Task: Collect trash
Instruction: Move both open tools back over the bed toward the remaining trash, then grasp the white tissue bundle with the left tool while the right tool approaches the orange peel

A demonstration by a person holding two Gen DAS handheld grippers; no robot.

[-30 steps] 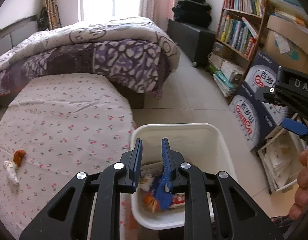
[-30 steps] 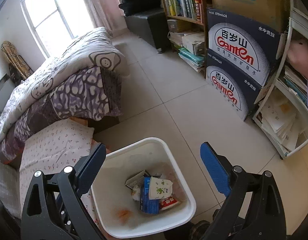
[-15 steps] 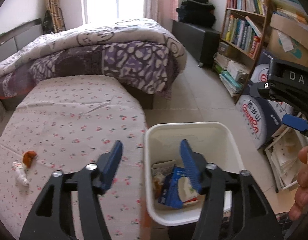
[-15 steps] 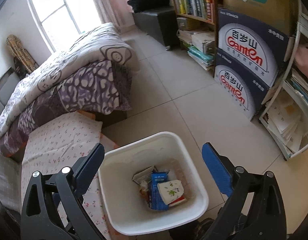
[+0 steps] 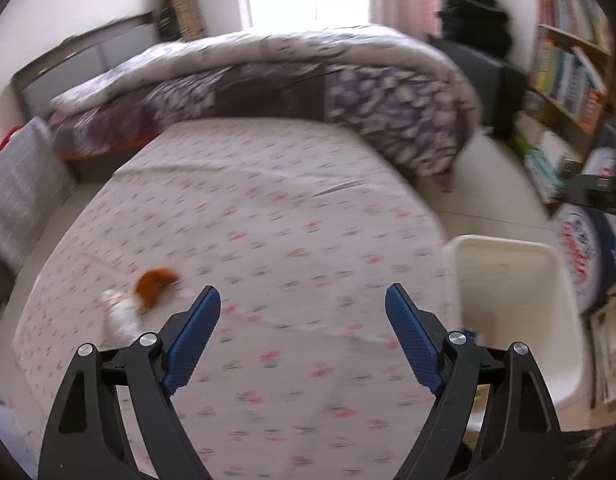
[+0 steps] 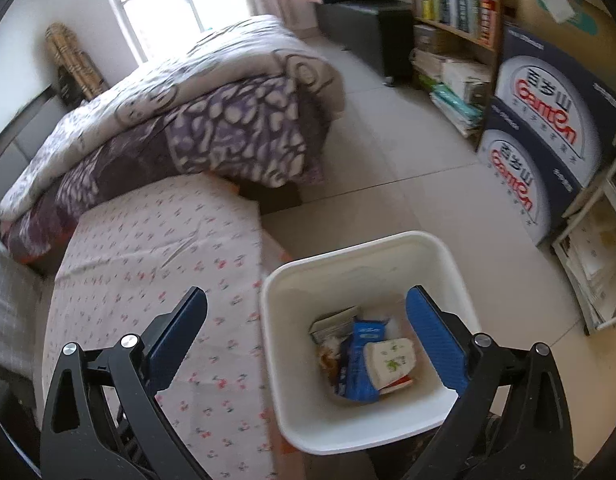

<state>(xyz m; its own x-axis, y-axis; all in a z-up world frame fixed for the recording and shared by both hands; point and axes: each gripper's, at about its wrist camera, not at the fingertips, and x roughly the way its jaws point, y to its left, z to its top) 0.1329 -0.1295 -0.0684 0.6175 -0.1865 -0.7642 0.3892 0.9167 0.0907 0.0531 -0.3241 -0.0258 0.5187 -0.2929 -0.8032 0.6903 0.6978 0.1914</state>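
Left claw point(image 5: 302, 316) is empty with its jaws opening, over the flowery bed sheet point(image 5: 268, 208). Right claw point(image 6: 308, 320) is spread wide, empty too, above the white bin point(image 6: 447, 256). Next job looks like grabbing the orange scrap point(image 5: 154, 282) and white wad point(image 5: 120, 316) on the bed, just left of the left claw.

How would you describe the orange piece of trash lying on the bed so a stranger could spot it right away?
Start at the flower-print sheet covering the near half of the bed. Toward its left side lie two scraps touching each other. The orange scrap is the rust-coloured crumpled one; its neighbour is the white wad.
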